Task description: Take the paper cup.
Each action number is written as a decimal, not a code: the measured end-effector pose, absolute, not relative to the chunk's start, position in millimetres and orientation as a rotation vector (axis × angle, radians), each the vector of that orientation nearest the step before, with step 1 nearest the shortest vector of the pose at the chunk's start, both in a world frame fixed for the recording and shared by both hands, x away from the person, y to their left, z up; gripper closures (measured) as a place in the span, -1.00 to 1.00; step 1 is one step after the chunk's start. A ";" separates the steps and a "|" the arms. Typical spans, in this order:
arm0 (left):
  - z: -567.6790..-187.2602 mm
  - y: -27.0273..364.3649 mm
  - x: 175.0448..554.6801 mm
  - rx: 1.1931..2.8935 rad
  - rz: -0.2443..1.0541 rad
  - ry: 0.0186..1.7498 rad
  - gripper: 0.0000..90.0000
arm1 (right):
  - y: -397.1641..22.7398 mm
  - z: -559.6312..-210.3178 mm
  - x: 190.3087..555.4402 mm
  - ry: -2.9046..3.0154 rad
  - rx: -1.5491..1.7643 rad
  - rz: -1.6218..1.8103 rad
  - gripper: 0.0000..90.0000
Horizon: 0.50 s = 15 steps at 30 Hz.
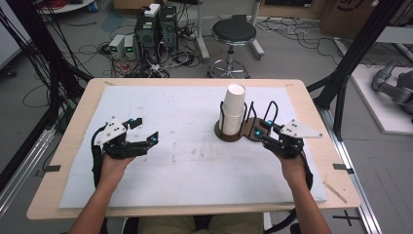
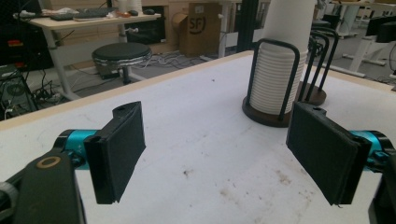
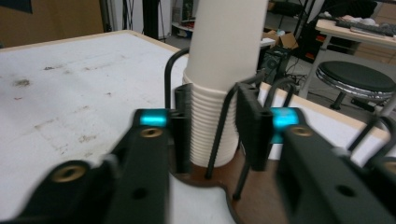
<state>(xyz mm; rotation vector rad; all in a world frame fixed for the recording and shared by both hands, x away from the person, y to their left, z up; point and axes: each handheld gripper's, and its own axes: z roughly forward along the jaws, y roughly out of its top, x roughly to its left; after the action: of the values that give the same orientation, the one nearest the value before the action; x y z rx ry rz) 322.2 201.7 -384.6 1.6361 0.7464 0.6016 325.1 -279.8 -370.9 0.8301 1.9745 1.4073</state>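
A tall stack of white paper cups (image 1: 234, 105) (image 2: 285, 28) (image 3: 229, 42) stands in a black wire holder (image 1: 272, 109) (image 2: 275, 46) on a brown wooden base (image 3: 252, 196), right of the table's middle. My right gripper (image 1: 255, 129) (image 3: 212, 126) is at the holder's right side and points at the stack. Its jaws are narrowed, with a gap left; one holder wire stands between the pads and touches neither, and the cups sit just behind. My left gripper (image 1: 146, 129) (image 2: 219, 154) hovers over the mat at the left, jaws wide open and empty.
A white mat (image 1: 185, 161) covers most of the wooden table (image 1: 73, 146). The holder's second wire ring, beside the cups, holds nothing. Beyond the far edge are a black stool (image 1: 234, 31), computer towers (image 1: 156, 29) and loose cables. Black frame posts flank the table.
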 end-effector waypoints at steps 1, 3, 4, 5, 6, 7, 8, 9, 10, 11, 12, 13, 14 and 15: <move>-382.8 200.5 323.7 1.642 0.602 0.739 -0.57 | -271.8 -370.5 330.7 1.989 0.824 1.398 0.73; -375.3 196.3 330.4 1.647 0.599 0.717 -0.57 | -268.1 -370.9 333.6 1.994 0.827 1.391 0.82; -372.6 194.6 333.0 1.646 0.603 0.708 -0.57 | -261.2 -372.1 339.6 2.006 0.826 1.375 0.96; -365.8 189.9 339.2 1.644 0.614 0.677 -0.57 | -259.2 -372.5 341.4 2.006 0.829 1.371 1.00; -365.8 189.9 339.2 1.644 0.614 0.677 -0.57 | -257.2 -372.9 343.8 2.008 0.834 1.365 1.00; -358.3 182.9 346.8 1.637 0.620 0.635 -0.57 | -255.2 -373.3 346.3 2.013 0.836 1.363 1.00; -358.3 182.9 346.8 1.637 0.620 0.635 -0.57 | -255.2 -373.3 346.3 2.013 0.836 1.363 1.00; -353.5 177.7 351.7 1.648 0.615 0.614 -0.57 | -253.4 -373.8 348.7 2.016 0.836 1.363 1.00; -349.8 173.3 356.1 1.659 0.592 0.604 -0.57 | -249.5 -375.1 353.5 2.024 0.846 1.364 1.00; -347.2 170.0 359.7 1.665 0.570 0.598 -0.57 | -249.5 -375.1 353.5 2.024 0.846 1.364 1.00; -344.0 165.3 364.4 1.671 0.538 0.595 -0.57 | -246.2 -376.3 357.2 2.039 0.864 1.377 1.00; -338.1 155.5 373.2 1.679 0.490 0.587 -0.57 | -244.2 -376.9 359.4 2.041 0.868 1.380 1.00; -338.1 155.5 373.2 1.679 0.490 0.587 -0.57 | -244.2 -376.9 359.4 2.041 0.868 1.380 1.00; -334.6 149.4 378.6 1.683 0.470 0.576 -0.57 | -242.1 -377.1 361.4 2.044 0.890 1.390 1.00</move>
<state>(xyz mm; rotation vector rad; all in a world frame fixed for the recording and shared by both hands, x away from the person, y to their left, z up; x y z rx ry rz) 378.6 149.4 -334.6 1.6835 0.5763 0.4702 361.4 -242.1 -377.1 0.8900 2.0437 1.3900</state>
